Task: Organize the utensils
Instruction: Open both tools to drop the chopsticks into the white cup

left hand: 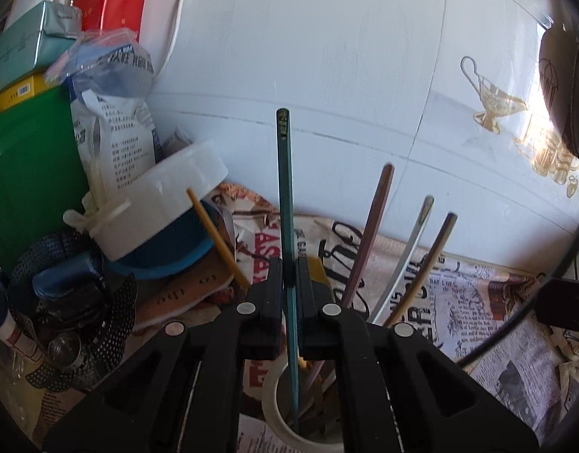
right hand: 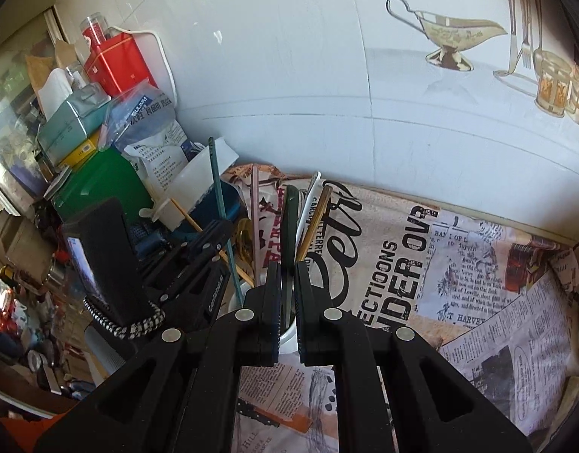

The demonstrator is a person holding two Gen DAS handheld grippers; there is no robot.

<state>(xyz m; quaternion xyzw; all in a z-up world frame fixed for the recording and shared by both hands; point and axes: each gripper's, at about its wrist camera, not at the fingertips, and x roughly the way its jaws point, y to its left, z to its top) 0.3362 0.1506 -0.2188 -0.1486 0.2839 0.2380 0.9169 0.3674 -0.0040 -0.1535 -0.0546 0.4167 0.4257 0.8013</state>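
Black left tongs (left hand: 289,283) are clamped on a teal chopstick (left hand: 285,188), which stands nearly upright with its lower end inside a white cup (left hand: 268,392) just below them. Right tongs (right hand: 288,283) are closed on a dark green utensil (right hand: 289,219) that rises from the same cup (right hand: 287,334). Leaning out of the cup to the right are a pink chopstick (left hand: 370,234), a white one (left hand: 410,249) and a brown one (left hand: 429,260); a yellow chopstick (left hand: 214,234) slants to the left. Newspaper-print cloth (right hand: 459,264) covers the bench beneath. At far left sit a white tub (left hand: 168,204), a green box (left hand: 29,173) and a red tin (left hand: 112,0), against a white tiled wall (left hand: 327,56).
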